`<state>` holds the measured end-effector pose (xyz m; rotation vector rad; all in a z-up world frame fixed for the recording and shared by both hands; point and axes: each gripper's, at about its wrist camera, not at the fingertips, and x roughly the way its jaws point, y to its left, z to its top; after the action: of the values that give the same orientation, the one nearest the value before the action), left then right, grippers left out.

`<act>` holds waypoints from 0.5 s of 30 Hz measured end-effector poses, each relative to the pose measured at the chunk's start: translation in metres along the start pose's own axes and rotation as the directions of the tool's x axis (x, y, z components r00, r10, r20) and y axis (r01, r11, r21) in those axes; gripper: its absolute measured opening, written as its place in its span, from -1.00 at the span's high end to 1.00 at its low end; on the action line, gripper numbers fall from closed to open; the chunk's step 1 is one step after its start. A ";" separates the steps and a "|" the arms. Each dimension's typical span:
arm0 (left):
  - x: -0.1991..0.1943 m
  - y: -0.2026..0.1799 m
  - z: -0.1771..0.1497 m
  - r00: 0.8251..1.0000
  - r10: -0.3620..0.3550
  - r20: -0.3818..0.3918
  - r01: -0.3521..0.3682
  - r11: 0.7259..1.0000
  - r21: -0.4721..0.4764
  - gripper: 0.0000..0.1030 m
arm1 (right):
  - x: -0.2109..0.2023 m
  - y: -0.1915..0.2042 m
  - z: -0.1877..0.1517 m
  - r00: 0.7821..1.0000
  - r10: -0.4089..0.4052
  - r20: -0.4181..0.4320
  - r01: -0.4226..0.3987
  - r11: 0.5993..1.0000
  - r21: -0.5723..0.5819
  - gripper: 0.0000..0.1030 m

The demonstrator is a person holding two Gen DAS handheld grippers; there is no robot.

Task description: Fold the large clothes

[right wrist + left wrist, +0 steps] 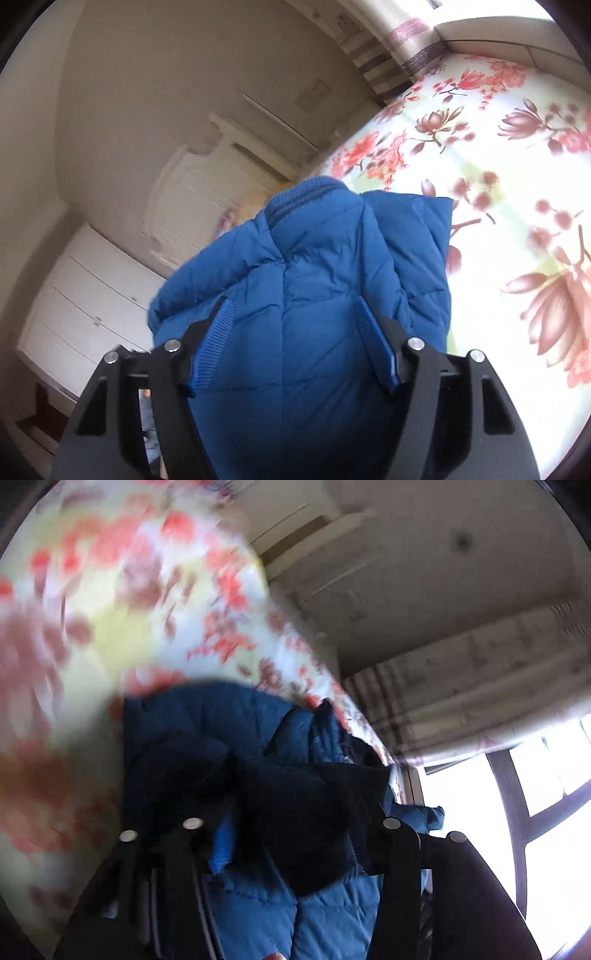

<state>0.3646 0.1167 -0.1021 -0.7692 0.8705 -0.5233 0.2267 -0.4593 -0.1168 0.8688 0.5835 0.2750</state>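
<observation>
1. Left wrist view: the left gripper (295, 834) has its jaws partly spread, with bunched folds of the blue puffer jacket (258, 904) and its dark lining (295, 794) filling the gap. The blue pad (221, 849) on one finger lies against the cloth, but blur and shadow hide whether either pad presses, so I cannot tell if it pinches.
2. From this gripper the jacket lies straight ahead and close, heaped on the floral bedspread (110, 590), with the window (554, 830) off to the side.
3. Right wrist view: the right gripper (295, 343) stands spread wide, its ribbed pads (212, 343) flanking the jacket's quilted panel rather than clamping it.
4. The jacket's long axis runs directly away from this gripper, toward the ribbed collar (303, 192) at the far end, over the bedspread's edge.
5. Judging by this, both hands sit at the jacket's near end, the right the more squarely aligned for the next fold.
</observation>
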 end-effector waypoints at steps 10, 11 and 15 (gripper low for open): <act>-0.055 -0.036 0.039 0.971 0.190 0.145 -0.219 0.951 0.220 -0.91 | 0.011 0.035 0.029 0.943 -0.331 -0.033 0.293 0.873 -0.390 -0.46; -0.036 -0.039 0.034 0.971 0.223 0.090 -0.239 0.930 0.279 -0.91 | 0.019 0.033 0.037 0.941 -0.334 -0.054 0.288 0.874 -0.391 -0.47; 0.020 -0.031 0.012 0.957 0.287 -0.049 -0.242 0.877 0.415 -0.91 | 0.052 0.019 0.061 0.935 -0.325 -0.139 0.248 0.885 -0.394 -0.48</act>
<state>0.3829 0.0883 -0.0826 -0.2355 0.9135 -0.4827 0.3046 -0.4629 -0.0901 0.3792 0.8113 0.1934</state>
